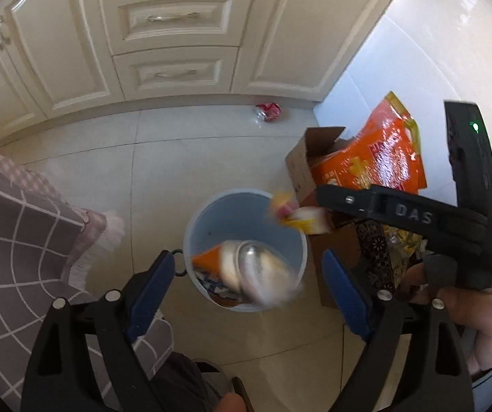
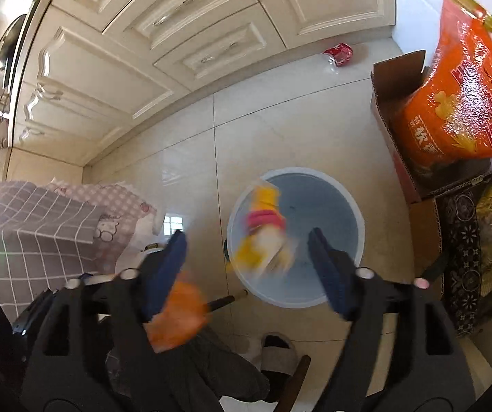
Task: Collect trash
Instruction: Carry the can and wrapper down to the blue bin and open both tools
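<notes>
Two open claws hang over the one bin in the scene, and the layout explains why. Largest is the run of cream cabinets (image 1: 177, 34) along the wall, with pale floor tiles (image 1: 91, 178) in front. Against the side wall sits a cardboard box (image 2: 393, 79) holding a big orange bag (image 2: 458, 103), parked out of the walkway. The pale blue bucket (image 1: 280, 213) stands on the open floor directly below both tools, which point steeply down so that what falls from them lands inside. The left claw (image 1: 246, 278) is spread wide, gripping nothing; a blurred silver can (image 1: 263, 267) and an orange wrapper (image 1: 208, 257) show between its fingers over the bucket's mouth, apparently falling free. The right claw (image 2: 249, 257) is likewise spread wide, with a blurred yellow-and-pink packet (image 2: 266, 226) loose between its fingers above the bucket. Smallest, a crumpled red wrapper (image 1: 268, 111) lies on the floor near the cabinet base, well apart from the bucket, probably still to be collected.
</notes>
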### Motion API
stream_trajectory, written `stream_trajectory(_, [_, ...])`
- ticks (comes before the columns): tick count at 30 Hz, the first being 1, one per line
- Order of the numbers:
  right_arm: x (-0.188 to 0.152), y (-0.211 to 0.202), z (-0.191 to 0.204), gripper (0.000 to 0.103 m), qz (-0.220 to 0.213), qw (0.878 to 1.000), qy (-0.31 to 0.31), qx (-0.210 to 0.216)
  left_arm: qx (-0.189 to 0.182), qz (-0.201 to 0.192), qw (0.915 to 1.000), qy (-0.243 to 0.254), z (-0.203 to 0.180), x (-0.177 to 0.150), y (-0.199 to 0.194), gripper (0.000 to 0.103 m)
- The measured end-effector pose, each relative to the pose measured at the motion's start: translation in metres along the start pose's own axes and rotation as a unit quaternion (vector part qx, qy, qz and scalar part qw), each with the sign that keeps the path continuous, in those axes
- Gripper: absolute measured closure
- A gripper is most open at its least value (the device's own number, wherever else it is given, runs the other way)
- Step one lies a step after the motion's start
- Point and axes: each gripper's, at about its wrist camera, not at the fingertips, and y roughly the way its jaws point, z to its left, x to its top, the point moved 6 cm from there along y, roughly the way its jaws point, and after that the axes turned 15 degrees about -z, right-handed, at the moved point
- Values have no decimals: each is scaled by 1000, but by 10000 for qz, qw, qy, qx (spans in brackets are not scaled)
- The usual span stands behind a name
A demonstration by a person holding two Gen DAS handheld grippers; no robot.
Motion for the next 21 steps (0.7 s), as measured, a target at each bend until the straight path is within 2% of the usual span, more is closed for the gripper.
stream_trajectory(4, [2,-5,-7,6,-108,9999,39,-93,114,-162,9997,-110,8,3,-12,12])
stream_trajectory(10, [-2,-17,-4,6,-224,9995,-61,-211,288,-583,9975,-280,14,14,-44,10])
stream_trajectory(21, [3,-65,38,6,-660,9973,-310,-45,421,-1332,9898,-288,13,37,-122,10])
